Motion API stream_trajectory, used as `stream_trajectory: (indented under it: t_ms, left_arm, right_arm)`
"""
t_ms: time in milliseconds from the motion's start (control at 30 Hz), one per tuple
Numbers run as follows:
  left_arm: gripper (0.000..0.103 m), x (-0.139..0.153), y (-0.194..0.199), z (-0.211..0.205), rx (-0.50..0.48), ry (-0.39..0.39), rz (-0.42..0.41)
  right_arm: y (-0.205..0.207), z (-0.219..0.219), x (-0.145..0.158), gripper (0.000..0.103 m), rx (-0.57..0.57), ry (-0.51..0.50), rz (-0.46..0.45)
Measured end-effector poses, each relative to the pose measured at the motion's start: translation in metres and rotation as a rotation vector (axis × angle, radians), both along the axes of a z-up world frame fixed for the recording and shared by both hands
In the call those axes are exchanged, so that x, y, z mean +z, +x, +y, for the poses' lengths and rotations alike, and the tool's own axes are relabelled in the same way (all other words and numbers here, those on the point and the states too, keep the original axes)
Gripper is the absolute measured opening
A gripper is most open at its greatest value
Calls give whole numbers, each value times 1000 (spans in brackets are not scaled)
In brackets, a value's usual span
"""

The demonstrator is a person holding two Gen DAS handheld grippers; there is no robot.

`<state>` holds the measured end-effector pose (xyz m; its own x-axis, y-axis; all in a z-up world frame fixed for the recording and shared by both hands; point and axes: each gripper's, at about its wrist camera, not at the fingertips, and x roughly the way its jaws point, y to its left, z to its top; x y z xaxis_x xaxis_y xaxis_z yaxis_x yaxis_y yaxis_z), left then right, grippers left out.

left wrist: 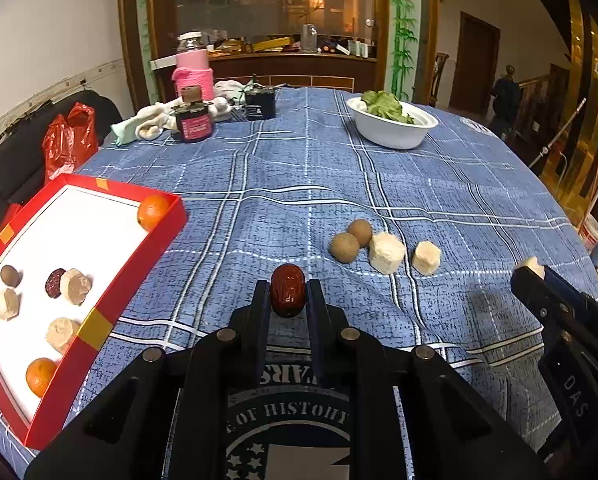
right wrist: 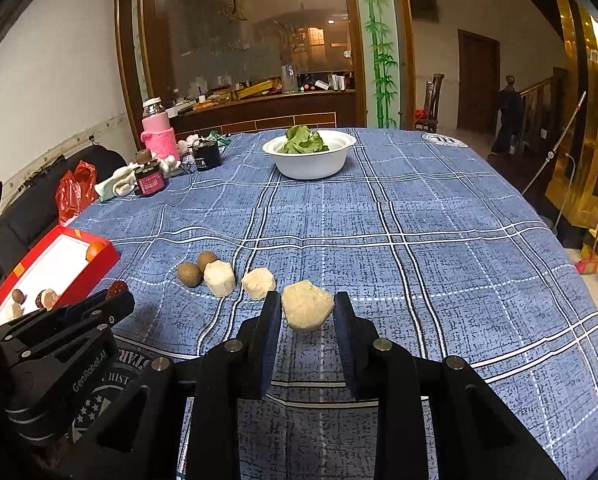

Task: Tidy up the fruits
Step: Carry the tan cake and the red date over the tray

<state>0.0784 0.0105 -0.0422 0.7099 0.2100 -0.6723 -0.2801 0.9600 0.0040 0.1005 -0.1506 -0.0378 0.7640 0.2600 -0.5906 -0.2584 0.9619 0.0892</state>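
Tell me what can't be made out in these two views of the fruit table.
- Red box, right wrist view: its near part is hidden behind the left gripper.
- Red box, left wrist view: its left corner is cut off by the frame edge.
- Pale chunk in the right gripper, left wrist view: only its tip shows.
- Labels on the dark jar: too small to read.
- Counter items behind the glass: blurred by reflections.
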Motion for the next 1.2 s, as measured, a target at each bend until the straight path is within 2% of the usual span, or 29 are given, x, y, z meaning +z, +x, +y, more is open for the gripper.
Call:
stream_trajectory:
  t_ms: [167,600,667,800,933,1200]
  left_arm:
    - [15,6,-10,10,32,-27,-44]
    - [15,23,-40,63,127,-29,-12]
    - [15,26,-44,76,153,-25,-11]
    - [15,29,-54,108,222,-36,-13]
    - [15,28,-65,135,284,-48,-11]
    - [15,24,-84,191,413,-71,-9]
  right_arm:
    - [-1,-2,0,27,4,13,-4]
    - [-3,6,1,28,38,-7,-2]
    - [-4,18,2,28,87,0,21]
    - [-14,58,16,27,208,4,10]
    - [-21,116,30,27,348,23,3]
    - [-32,206,31,27,516,45,23]
